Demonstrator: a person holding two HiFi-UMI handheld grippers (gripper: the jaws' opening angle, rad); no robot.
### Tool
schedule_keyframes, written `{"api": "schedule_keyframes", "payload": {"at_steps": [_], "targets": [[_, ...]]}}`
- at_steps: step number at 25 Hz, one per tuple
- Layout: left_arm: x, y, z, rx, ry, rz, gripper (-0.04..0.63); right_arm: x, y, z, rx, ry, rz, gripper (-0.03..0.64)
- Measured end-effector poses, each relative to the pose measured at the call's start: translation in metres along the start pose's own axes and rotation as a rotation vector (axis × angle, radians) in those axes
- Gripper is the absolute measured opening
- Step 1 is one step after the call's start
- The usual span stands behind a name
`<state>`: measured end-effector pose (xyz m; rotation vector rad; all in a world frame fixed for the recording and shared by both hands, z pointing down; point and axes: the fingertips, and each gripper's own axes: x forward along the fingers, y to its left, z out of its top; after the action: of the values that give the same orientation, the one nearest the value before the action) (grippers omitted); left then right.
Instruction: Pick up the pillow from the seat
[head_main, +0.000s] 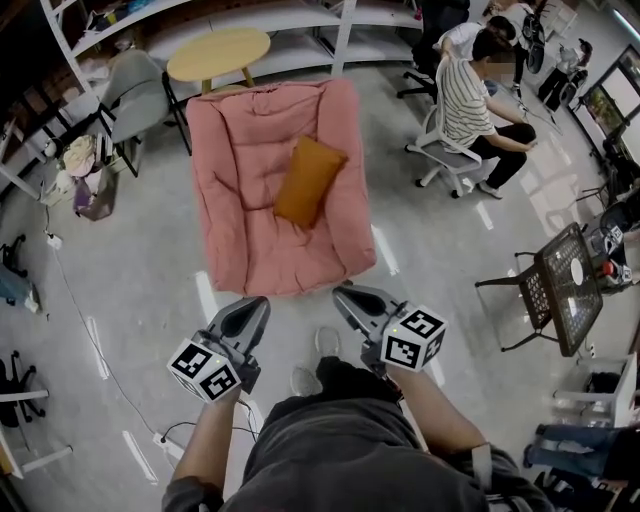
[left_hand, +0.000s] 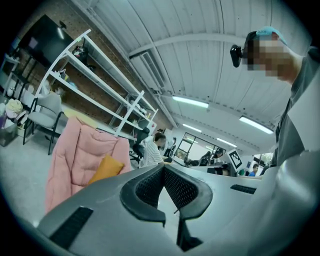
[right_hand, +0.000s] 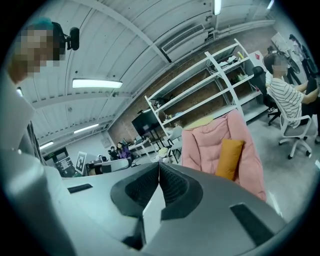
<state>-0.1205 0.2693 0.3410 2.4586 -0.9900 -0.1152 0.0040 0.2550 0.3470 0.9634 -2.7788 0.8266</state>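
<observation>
Nearest, the person's two forearms are reaching forward above the grey floor (head_main: 150, 300), each hand carrying a gripper with a marker cube. The left gripper (head_main: 262, 300) is pointing toward the front edge of the seat. In the left gripper view its ribbed pads (left_hand: 150, 187) are meeting at the tips, closed, with nothing between them. The right gripper (head_main: 338, 291) is hovering just beside it, aimed the same way. In the right gripper view its pads (right_hand: 172, 185) are likewise pressing tip to tip on nothing. Neither gripper is touching the furniture; both are hanging just short of the front edge.

Just beyond them a pink padded armchair (head_main: 240, 230) is standing on the floor, its front edge facing the person. The orange pillow (head_main: 308, 180) is sitting on it, right of the seat's centre. Its lower end is resting on the cushion and its upper end is leaning back against the backrest, tilted slightly. Both gripper views are showing it propped there, well apart from the jaws.

Farther off, a round wooden table (head_main: 218, 52) is standing behind the armchair's back edge, with a grey chair (head_main: 135, 90) to its left and white shelving (head_main: 340, 30) along the wall. At the far right a seated person (head_main: 470, 100) in a striped shirt is sitting on a white office chair (head_main: 445, 155).
</observation>
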Motion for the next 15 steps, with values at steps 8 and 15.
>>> {"api": "schedule_keyframes", "payload": {"at_steps": [8, 15], "targets": [[0.06, 0.049, 0.013, -0.015, 0.035, 0.028, 0.011, 0.046, -0.071, 0.029, 0.033, 0.014, 0.011, 0.014], [0.137, 0.101, 0.023, -0.046, 0.081, 0.077, 0.011, 0.092, -0.152, 0.054, 0.058, 0.064, 0.031, 0.014]]}}
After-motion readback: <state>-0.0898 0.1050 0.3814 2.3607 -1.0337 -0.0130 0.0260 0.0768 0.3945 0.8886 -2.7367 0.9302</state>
